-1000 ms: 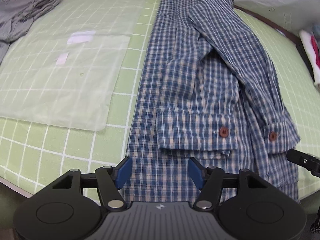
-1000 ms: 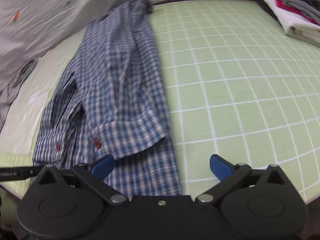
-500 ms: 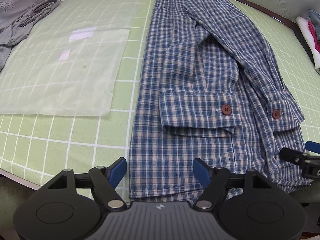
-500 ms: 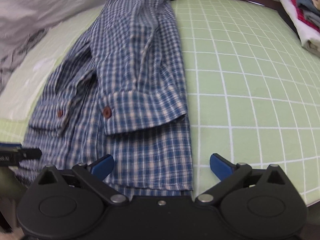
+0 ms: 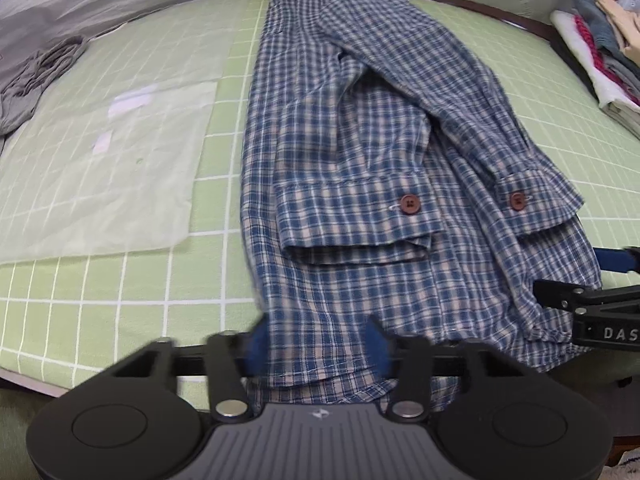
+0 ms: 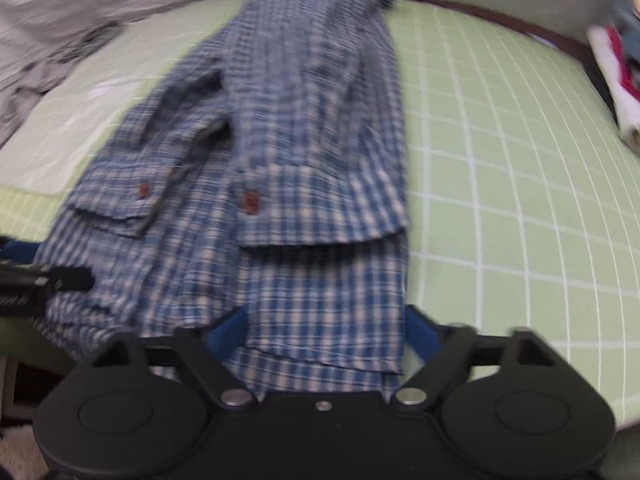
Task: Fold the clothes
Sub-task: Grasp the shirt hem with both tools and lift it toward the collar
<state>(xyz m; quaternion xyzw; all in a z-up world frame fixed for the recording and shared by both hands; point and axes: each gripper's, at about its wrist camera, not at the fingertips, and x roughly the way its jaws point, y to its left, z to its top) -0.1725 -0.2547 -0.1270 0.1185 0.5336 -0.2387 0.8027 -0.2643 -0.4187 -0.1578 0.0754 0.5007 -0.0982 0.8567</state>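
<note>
Two buttoned cuffs lay folded across the blue-and-cream plaid cotton shirt (image 5: 360, 168), which stretched lengthwise down the green grid-lined mat (image 5: 120, 280), its hem hanging over the near edge. The left gripper (image 5: 316, 340) straddled the hem at its left side, blue fingers spread with cloth between them. The right gripper (image 6: 324, 328) did likewise at the right side, also wide. A stack of folded clothes (image 5: 600, 48) sat by the far right corner.

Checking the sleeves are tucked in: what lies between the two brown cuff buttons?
Only plaid shirt fabric: between the buttons the left wrist view shows overlapping sleeve folds, nothing else.
</note>
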